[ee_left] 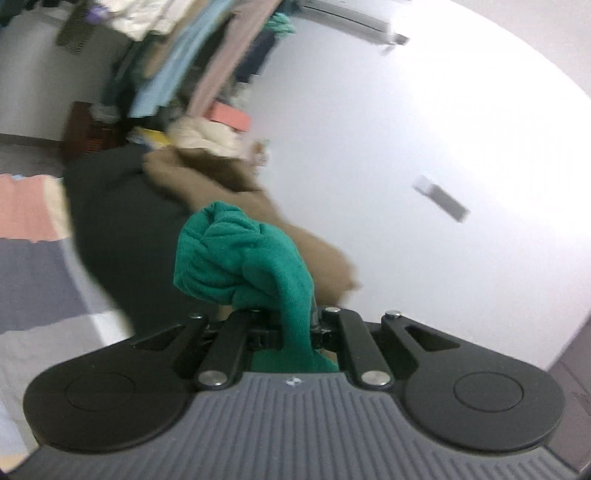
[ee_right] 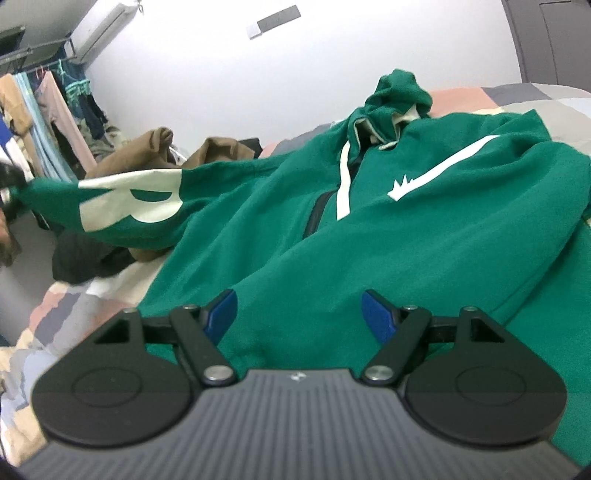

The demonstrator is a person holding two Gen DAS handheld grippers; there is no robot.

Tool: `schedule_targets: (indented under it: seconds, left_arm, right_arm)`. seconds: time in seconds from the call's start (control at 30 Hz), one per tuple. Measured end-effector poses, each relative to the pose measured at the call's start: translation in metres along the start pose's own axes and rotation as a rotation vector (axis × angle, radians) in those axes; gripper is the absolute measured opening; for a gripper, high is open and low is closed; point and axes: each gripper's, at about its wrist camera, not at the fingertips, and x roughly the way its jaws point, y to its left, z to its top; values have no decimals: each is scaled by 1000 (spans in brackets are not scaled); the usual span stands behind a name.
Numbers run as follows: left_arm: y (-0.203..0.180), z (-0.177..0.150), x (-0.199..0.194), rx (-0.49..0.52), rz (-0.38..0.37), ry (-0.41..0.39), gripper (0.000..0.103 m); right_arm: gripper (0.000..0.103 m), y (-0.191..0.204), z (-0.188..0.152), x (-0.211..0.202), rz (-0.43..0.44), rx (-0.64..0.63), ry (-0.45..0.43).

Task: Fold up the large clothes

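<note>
A green hoodie [ee_right: 369, 229] with white stripes lies front up on the bed, its hood [ee_right: 399, 92] at the far end. One sleeve [ee_right: 129, 206], with a large white letter on it, is lifted and stretched out to the left. My left gripper [ee_left: 291, 314] is shut on the bunched green sleeve end [ee_left: 240, 251], held up in the air; the cloth hides its fingertips. My right gripper [ee_right: 301, 312] stands open just above the hoodie's lower body, blue pads [ee_right: 225, 314] wide apart and nothing pinched between them.
A brown garment [ee_right: 155, 147] and a black one [ee_right: 85, 258] lie heaped on the bed's left side. A rack of hanging clothes [ee_right: 48, 110] stands against the white wall, under an air conditioner [ee_right: 103, 26]. The patchwork bedspread [ee_right: 55, 306] shows beside the hoodie.
</note>
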Motion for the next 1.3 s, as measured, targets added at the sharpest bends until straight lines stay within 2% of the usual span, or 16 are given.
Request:
schedule_targets:
  seconds: [0.17,0.33,0.43,0.5,0.7,0.8,0.9,0.93,0.97,1.0,1.07,1.2,1.3]
  left_arm:
    - [-67,-1,-43,-29,-62,61,9]
    - [-112,-41,-88,-49,-153,186,9]
    - [-128,-85,-111,-14,-180,263,10]
    - [-132,-127,-128,14,-195,343,10]
    - [-116,-241,-148,5,-218,599,10]
    - [-111,-279,-151,23,-209,663,10]
    - [-107,-299,-153,47,-207,690,11]
    - [-105,-302,-154,57,-214,699,14]
    - [-96,-296,-141,71,-220,715,28]
    - [-94,-296,-140,82,-229,737,53]
    - [-90,-296,-139,95,-266,801,77]
    - [-79,-301,-147,171,-318,902,83]
    - [-71,-297,-166,226,-368,941,85]
  right_arm:
    - [76,-5,5,-18,10,23,-41]
    - [76,-13,8,-39,35,54,-86]
    - [76,-19,8,-52,52,66,-108]
    - [76,-23,7,-58,54,72,-118]
    - [76,-40,1,-76,46,86,-128]
    - [77,-49,0,-82,40,111,-131]
    - [77,-51,-2,-86,41,119,-134]
    - [77,-51,-2,-85,42,118,-133]
    - [77,-51,-2,-84,45,119,-129]
    - [77,-52,-2,-84,49,122,-124]
    - [77,-52,-3,-81,61,135,-111]
    - [77,-54,-5,-75,96,179,-74]
    - [77,-52,-8,-72,119,183,-50]
